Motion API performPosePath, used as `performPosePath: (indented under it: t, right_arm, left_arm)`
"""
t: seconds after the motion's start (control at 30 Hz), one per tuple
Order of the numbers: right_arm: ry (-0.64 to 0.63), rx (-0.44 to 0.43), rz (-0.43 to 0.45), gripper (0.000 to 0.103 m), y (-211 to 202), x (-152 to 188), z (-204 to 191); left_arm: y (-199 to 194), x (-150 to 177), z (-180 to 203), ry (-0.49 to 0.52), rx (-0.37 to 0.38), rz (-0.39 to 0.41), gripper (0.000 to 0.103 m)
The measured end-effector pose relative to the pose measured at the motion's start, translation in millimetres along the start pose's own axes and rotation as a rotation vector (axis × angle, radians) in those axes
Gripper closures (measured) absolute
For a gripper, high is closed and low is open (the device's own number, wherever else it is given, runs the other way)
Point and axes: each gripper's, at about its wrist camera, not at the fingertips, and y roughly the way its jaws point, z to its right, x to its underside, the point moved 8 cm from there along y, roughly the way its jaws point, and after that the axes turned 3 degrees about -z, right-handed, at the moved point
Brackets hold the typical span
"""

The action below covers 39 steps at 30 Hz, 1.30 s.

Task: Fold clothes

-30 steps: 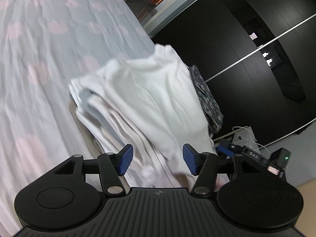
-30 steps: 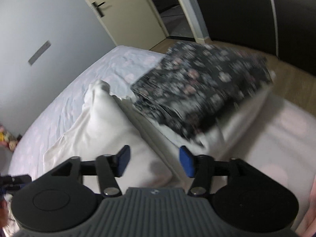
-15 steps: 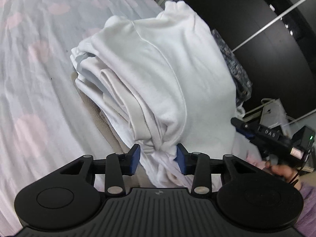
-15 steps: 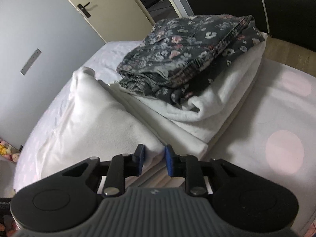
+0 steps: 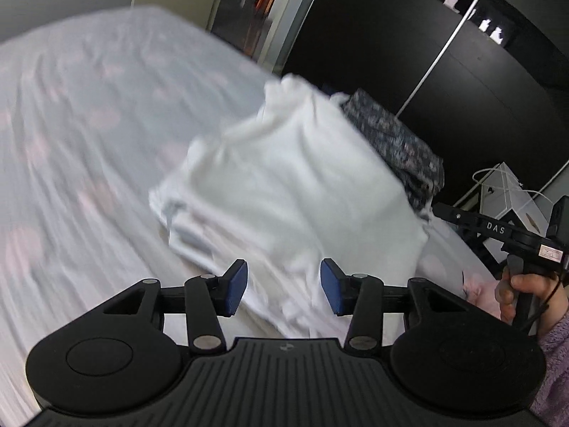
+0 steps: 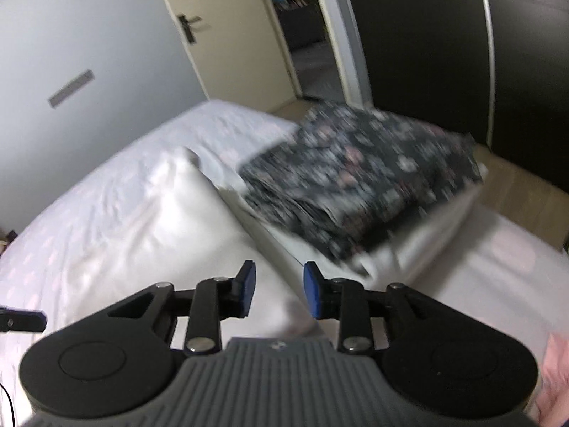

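Observation:
A folded white garment [image 5: 291, 185] lies on the bed, blurred by motion. My left gripper [image 5: 284, 291] hovers just short of its near edge; its jaws are closing, with nothing pinched between the blue pads [image 5: 236, 290]. In the right wrist view the same white garment [image 6: 170, 220] spreads below my right gripper [image 6: 279, 290], whose jaws are opening and stand clear of the cloth. Beside it a dark floral garment [image 6: 362, 181] lies folded on a folded white towel [image 6: 419, 245]. The floral garment [image 5: 398, 142] also shows behind the white one.
The bed sheet [image 5: 78, 163] is pale with pink dots. A hand [image 5: 526, 295] in a purple sleeve holds the other gripper's handle [image 5: 498, 229] at the right. Dark wardrobe doors [image 5: 462, 71] and a cream door [image 6: 220, 46] stand beyond the bed.
Half a second ago both grippers were pinched on the near edge of the white garment. Both have since let go, widened and drawn back a little.

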Motion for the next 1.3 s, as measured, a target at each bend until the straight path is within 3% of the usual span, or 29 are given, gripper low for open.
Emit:
performPosePath:
  t: [0.03, 0.17, 0.43, 0.53, 0.6, 0.67, 0.83, 0.93, 1.0, 1.03, 1.07, 1.13, 1.3]
  right_arm:
    - [-0.019, -0.015, 0.005, 0.077, 1.2, -3.1, -7.0]
    - [-0.103, -0.050, 0.004, 0.083, 15.6, -9.7, -37.2]
    - [-0.187, -0.047, -0.057, 0.085, 63.1, -4.7, -58.4]
    - [-0.184, -0.063, -0.058, 0.085, 72.7, 2.9, -53.2]
    - [-0.184, -0.069, -0.057, 0.085, 75.5, 6.4, -51.5]
    - [-0.193, -0.063, -0.052, 0.084, 75.2, 9.0, -52.8]
    - [-0.241, -0.056, -0.006, 0.082, 74.8, 15.1, -56.7]
    - [-0.181, -0.075, 0.026, 0.082, 73.7, 16.4, -51.5]
    - [-0.145, -0.078, 0.028, 0.077, 71.6, 15.5, -52.2]
    - [-0.139, -0.087, 0.025, 0.061, 69.8, 15.2, -55.7]
    - [-0.137, -0.105, 0.019, 0.039, 67.4, 14.8, -61.5]
    - [-0.147, -0.123, 0.003, 0.022, 60.7, 15.5, -75.2]
    - [-0.154, -0.026, 0.043, 0.020, 22.5, 8.5, -99.1]
  left_arm:
    - [1.9, -3.8, 2.3, 0.008, 0.013, 0.004, 0.066]
    - [17.3, -11.6, 7.9, 0.037, 0.009, -0.009, 0.071]
    - [50.2, -1.6, -6.0, 0.060, -0.010, -0.071, 0.071]
    - [57.6, 3.0, -17.9, 0.042, -0.011, -0.084, 0.064]
    - [61.2, 6.2, -25.9, 0.014, -0.022, -0.086, 0.045]
    - [63.2, 8.2, -31.0, 0.012, -0.042, -0.081, 0.033]
    - [59.8, 6.9, -28.5, 0.044, -0.071, -0.060, 0.031]
    - [57.7, 7.7, -29.0, 0.018, -0.077, -0.054, 0.031]
    - [50.9, 8.1, -28.8, 0.004, -0.085, -0.034, 0.033]
    - [44.8, 8.1, -27.2, 0.008, -0.096, -0.016, 0.035]
    - [38.7, 8.0, -25.7, 0.013, -0.107, 0.002, 0.037]
    - [22.8, 6.8, -21.2, 0.018, -0.116, 0.046, 0.041]
    - [-32.1, -1.4, -10.5, 0.025, -0.119, 0.179, 0.042]
